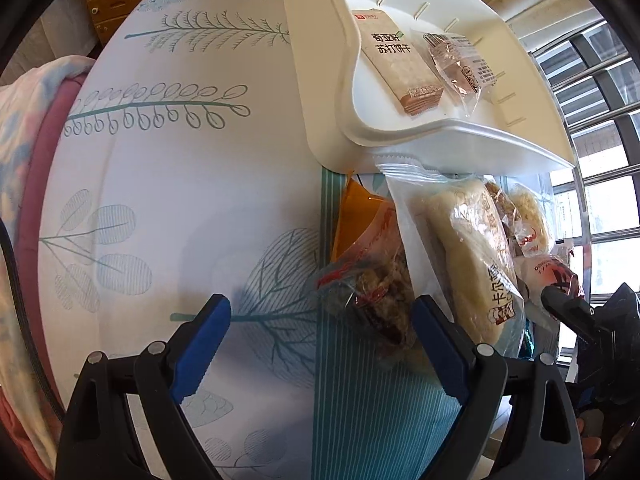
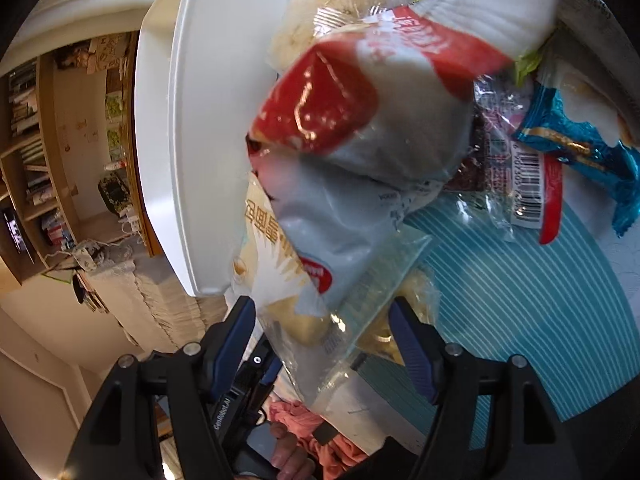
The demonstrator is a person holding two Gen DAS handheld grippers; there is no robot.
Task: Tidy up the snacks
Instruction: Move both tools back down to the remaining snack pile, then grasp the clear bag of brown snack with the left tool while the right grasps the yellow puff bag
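My left gripper (image 1: 322,344) tips steeply down over the tablecloth (image 1: 160,208), a smooth white sheet printed with teal leaves and a ribbed teal stripe. Its blue serrated pads (image 1: 204,340) stand spread wide with nothing pinched; a crinkly clear packet of brown meat floss snack (image 1: 372,300) lies just beyond the right pad. Beside it lies a long clear-wrapped pale bread (image 1: 468,252), its top end under the lip of the white plastic bin (image 1: 320,80). Inside the bin lie a flat tan soda cracker pack (image 1: 396,64) and a small clear-wrapped pastry (image 1: 456,64).

My right gripper (image 2: 322,338) slants downward, jaws parted, straddling the lower end of a glossy red-and-white pouch (image 2: 360,132); I cannot tell whether the pads touch it. A blue foil wrapper (image 2: 580,148) lies further right.
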